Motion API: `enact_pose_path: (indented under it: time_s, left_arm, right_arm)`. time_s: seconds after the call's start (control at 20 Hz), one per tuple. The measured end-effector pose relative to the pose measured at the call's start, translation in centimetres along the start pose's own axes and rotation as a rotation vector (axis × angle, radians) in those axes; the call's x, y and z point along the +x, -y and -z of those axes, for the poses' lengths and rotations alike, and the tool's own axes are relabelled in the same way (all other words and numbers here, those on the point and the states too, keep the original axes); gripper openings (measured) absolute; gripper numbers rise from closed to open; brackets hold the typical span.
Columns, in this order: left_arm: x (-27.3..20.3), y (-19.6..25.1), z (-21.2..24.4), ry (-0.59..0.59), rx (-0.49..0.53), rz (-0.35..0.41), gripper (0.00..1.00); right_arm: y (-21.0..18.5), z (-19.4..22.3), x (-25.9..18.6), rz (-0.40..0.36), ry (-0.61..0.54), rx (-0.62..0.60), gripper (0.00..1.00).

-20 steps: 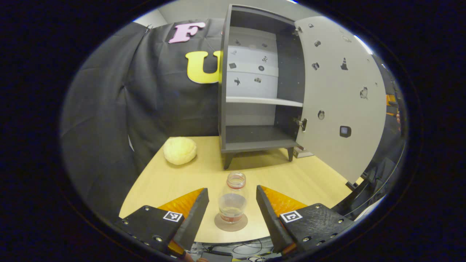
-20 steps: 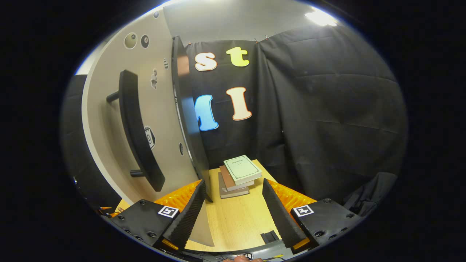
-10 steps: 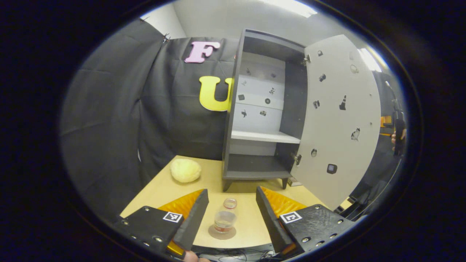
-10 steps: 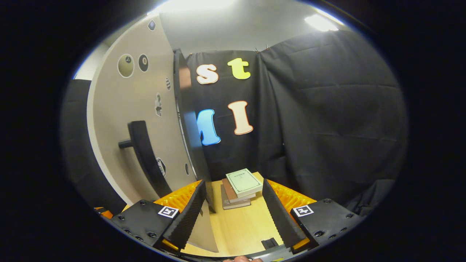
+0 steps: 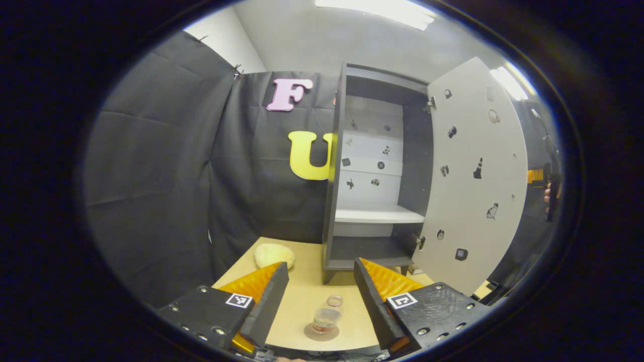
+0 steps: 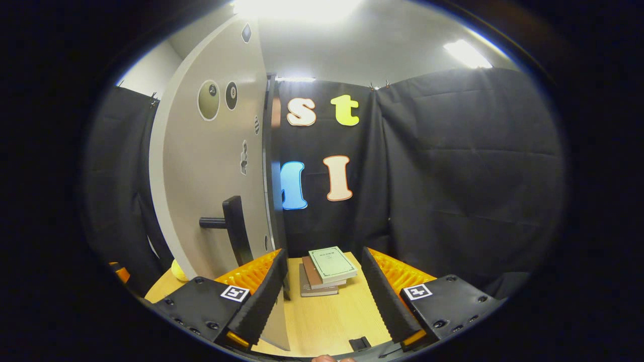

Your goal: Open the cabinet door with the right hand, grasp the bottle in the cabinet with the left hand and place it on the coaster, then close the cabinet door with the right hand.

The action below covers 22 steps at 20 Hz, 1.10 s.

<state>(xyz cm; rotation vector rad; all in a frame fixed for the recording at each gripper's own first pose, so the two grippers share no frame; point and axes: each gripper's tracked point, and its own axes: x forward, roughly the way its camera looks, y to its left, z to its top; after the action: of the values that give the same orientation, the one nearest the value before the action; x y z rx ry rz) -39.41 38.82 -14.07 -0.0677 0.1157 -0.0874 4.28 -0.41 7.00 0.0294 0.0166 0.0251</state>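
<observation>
- Standing upright on a round brown coaster (image 5: pixel 320 333), clear bottle (image 5: pixel 326 317) with some liquid, near the wooden table's (image 5: pixel 302 301) front edge, well apart from the cabinet (image 5: pixel 375 201).
- Left gripper (image 5: pixel 320 301): black jaws with ribbed orange backs, spread apart, empty, held above and behind the bottle.
- Right gripper (image 6: pixel 322 294): same build, jaws apart, holding nothing, just beside the open door's (image 6: pixel 214 191) edge; black bar handle (image 6: pixel 236 236).
- Door pale, flat, with small stickers; cabinet frame dark grey, white shelf.
- Stacked books (image 6: pixel 324 271); cover text unreadable.

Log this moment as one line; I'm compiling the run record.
bottle: on coaster | left gripper: open | right gripper: open | cabinet door: open | pending: close door
</observation>
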Motion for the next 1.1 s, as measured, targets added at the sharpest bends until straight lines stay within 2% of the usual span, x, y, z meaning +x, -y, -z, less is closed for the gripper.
enact_pose_path:
  time_s: [0.05, 0.1, 0.15, 0.25, 0.3, 0.35, 0.4, 0.5, 0.55, 0.65, 0.9, 0.95, 1.0, 1.05, 1.1]
  left_arm:
    - [-0.1, -0.6, 0.4, -0.011, 0.004, -0.013, 0.82]
    - [-0.3, -1.1, 0.8, -0.021, -0.001, -0.022, 0.79]
    - [-0.5, -1.1, 1.0, -0.026, -0.015, -0.020, 0.81]
    - [-0.9, -1.7, 1.3, -0.030, -0.034, -0.029, 0.84]
    - [-1.2, -2.1, 1.3, -0.028, -0.035, -0.036, 0.79]
    - [-1.4, -2.4, 1.3, -0.029, -0.032, -0.041, 0.79]
    - [-1.6, -2.7, 1.3, -0.031, -0.026, -0.048, 0.84]
    - [-2.1, -3.6, 1.4, -0.032, -0.008, -0.065, 0.79]
    - [-2.2, -4.0, 1.2, -0.030, 0.002, -0.075, 0.84]
    - [-2.6, -4.8, 0.7, -0.026, 0.022, -0.091, 0.79]
    - [-3.4, -7.1, -0.3, -0.009, 0.045, -0.148, 0.79]
    - [-3.6, -7.4, -0.5, -0.006, 0.046, -0.159, 0.82]
    - [-3.4, -7.7, -0.7, -0.001, 0.046, -0.168, 0.79]
    - [-3.1, -7.8, -1.1, 0.007, 0.047, -0.171, 0.82]
    - [-2.8, -7.8, -1.4, 0.013, 0.049, -0.174, 0.82]
  right_arm:
    - [-0.5, 0.1, -0.2, 0.005, -0.006, -0.002, 0.95]
    - [-1.3, 0.2, -0.6, -0.003, -0.008, -0.002, 0.95]
    - [-2.5, 0.3, -0.9, -0.022, -0.015, -0.005, 0.95]
    - [-4.8, 0.3, -1.2, -0.071, -0.026, -0.006, 0.95]
    - [-6.2, 0.3, -1.3, -0.097, -0.028, -0.008, 0.95]
    - [-7.5, 0.4, -1.3, -0.125, -0.032, -0.011, 0.95]
    - [-9.0, 0.5, -1.3, -0.154, -0.035, -0.010, 0.95]
    - [-11.8, 0.5, -1.0, -0.208, -0.038, -0.011, 0.95]
    - [-13.0, 0.3, -0.8, -0.226, -0.034, -0.014, 0.95]
    - [-15.4, 0.1, -0.1, -0.266, -0.022, -0.025, 0.95]
    - [-22.3, -0.2, 1.8, -0.386, -0.017, -0.017, 0.95]
    - [-23.4, -0.2, 2.2, -0.405, -0.015, -0.022, 0.96]
    - [-24.2, -0.2, 2.5, -0.416, -0.013, -0.025, 0.92]
    - [-24.6, -0.4, 2.8, -0.422, -0.007, -0.022, 0.97]
    - [-24.5, -0.4, 2.9, -0.428, 0.001, -0.018, 0.93]
